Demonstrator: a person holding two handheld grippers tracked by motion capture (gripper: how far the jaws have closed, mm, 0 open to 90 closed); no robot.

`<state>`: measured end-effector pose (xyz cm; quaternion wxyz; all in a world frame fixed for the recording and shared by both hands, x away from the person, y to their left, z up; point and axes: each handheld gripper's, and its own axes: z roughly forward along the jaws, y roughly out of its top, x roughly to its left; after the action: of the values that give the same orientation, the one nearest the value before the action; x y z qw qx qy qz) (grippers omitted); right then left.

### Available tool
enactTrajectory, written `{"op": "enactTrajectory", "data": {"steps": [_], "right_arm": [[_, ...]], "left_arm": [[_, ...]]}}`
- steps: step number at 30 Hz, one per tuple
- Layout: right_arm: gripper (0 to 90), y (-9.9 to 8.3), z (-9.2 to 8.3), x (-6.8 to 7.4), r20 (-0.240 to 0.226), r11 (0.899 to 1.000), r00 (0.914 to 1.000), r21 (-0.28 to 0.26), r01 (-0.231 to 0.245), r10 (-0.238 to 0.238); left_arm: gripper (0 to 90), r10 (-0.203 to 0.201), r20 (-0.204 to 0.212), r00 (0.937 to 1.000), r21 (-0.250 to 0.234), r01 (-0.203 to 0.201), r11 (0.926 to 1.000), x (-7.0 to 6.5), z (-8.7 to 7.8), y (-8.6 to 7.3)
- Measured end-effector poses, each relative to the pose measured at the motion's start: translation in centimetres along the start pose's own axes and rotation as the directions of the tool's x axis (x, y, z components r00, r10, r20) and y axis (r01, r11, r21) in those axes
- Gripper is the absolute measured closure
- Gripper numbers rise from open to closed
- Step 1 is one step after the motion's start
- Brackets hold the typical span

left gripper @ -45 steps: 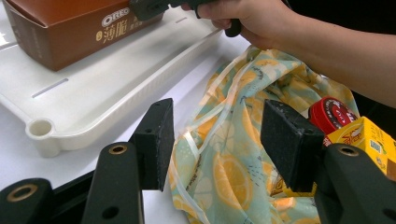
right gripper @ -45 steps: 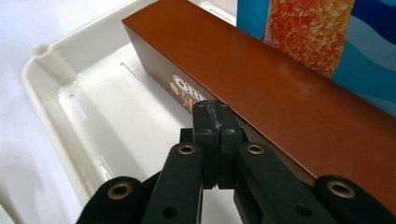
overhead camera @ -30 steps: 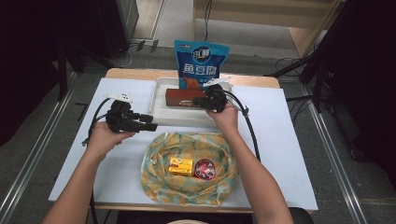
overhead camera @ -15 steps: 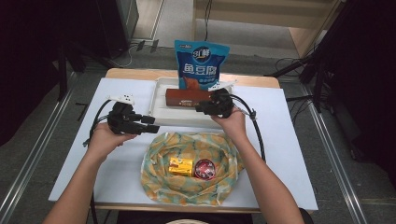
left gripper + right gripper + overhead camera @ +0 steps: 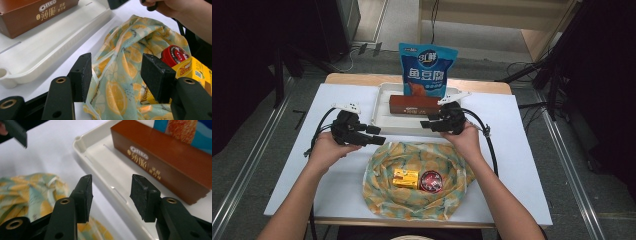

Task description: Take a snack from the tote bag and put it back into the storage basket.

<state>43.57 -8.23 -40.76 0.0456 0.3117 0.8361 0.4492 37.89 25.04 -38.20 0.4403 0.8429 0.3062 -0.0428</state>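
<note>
My right gripper [image 5: 426, 123] hangs over the near rim of the white tray [image 5: 384, 107], its jaws apart with nothing between them; they have just been opening. In the right gripper view the jaws frame bare tray floor, and the brown Oreo box [image 5: 165, 167] lies just beyond them in the tray. A blue snack bag [image 5: 426, 67] stands upright behind the box.

My left gripper [image 5: 374, 138] sits at the left edge of the lemon-print cloth bag [image 5: 412, 200], jaws wide and gripping nothing. In the left gripper view a fold of the bag's rim lies between the jaws, close to the left pad; I cannot tell whether it touches. The bag lies open on the white table [image 5: 522, 165], in front of the tray. Inside it, a yellow box [image 5: 405, 177] and a red round tin [image 5: 430, 180] rest side by side.
</note>
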Motion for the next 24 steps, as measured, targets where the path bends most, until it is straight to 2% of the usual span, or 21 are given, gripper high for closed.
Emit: {"op": "enactTrajectory", "data": {"steps": [4,10,12,14,16,24], "right_arm": [[50.7,-0.6,-0.8,0.9,0.013,1.000,0.9996,-0.002,0.026,-0.026],[47.9,-1.4,-2.2,1.6,-0.007,0.999,0.9999,-0.034,0.014,-0.014],[47.9,-1.7,-2.5,1.8,0.002,0.999,0.9994,-0.039,0.034,-0.034],[47.7,-1.9,-2.7,1.8,0.009,0.998,0.9990,-0.043,0.044,-0.044],[47.5,-2.1,-2.8,1.7,0.005,0.999,0.9996,-0.047,0.027,-0.027],[46.8,-3.0,-3.6,1.5,0.031,0.999,0.9993,-0.036,0.022,-0.021]], "left_arm": [[42.7,0.007,-0.002,1.0000,0.003,-0.007,1.0000,-0.4,0.0,-0.3],[42.6,0.025,0.000,0.9997,0.019,-0.025,0.9995,-1.3,0.2,-0.6],[42.6,0.027,0.004,0.9996,0.014,-0.027,0.9995,-1.4,0.2,-0.6],[42.7,0.032,0.005,0.9995,0.016,-0.032,0.9994,-1.6,0.3,-0.6],[42.7,0.040,0.009,0.9992,0.020,-0.040,0.9990,-1.8,0.5,-0.6],[42.7,0.057,0.018,0.9982,0.030,-0.058,0.9979,-2.3,0.7,-0.6]]}}
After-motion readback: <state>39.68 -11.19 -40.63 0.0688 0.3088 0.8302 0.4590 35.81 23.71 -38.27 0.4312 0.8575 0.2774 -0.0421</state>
